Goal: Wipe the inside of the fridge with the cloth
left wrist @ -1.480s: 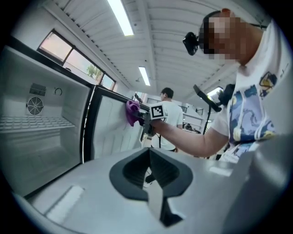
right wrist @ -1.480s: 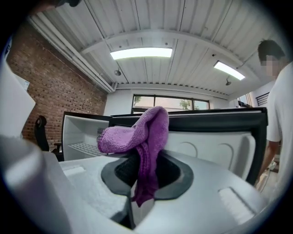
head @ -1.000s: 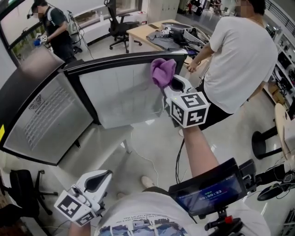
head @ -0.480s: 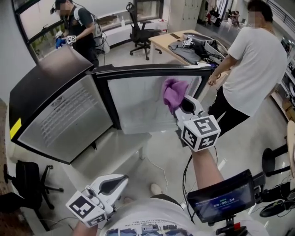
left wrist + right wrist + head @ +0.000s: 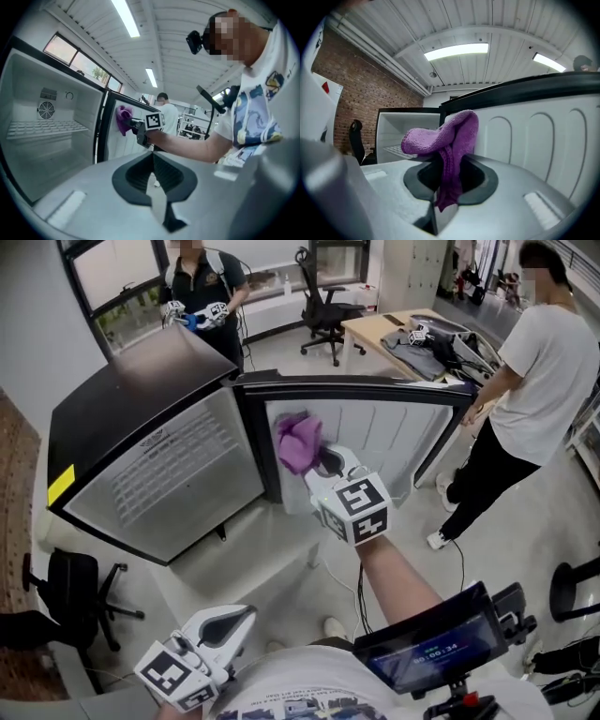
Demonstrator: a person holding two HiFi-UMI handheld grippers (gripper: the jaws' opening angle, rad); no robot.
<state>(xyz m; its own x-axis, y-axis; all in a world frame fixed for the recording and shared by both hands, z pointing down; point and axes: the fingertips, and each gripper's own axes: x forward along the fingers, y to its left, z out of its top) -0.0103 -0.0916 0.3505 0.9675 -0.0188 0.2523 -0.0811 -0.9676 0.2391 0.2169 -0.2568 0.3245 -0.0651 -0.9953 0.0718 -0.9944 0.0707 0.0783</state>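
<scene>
Leftward along the open door (image 5: 394, 427) the right tongs (image 5: 325, 463) have swung, clenched on the purple cloth (image 5: 299, 441), which now sits at the hinge edge. Just left of the cloth lies the fridge (image 5: 159, 474) cavity, holding a wire shelf (image 5: 42, 127). Well apart, the left tongs (image 5: 234, 620) hang low, closed on nothing.

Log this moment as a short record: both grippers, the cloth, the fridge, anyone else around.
right gripper: shut on the purple cloth, raised at the open door
left gripper: shut, empty, low by the person's torso
fridge: black, door open, wire shelf inside
cloth contact: cannot tell whether it touches the door
others: person in white shirt; person in dark top behind the fridge
</scene>
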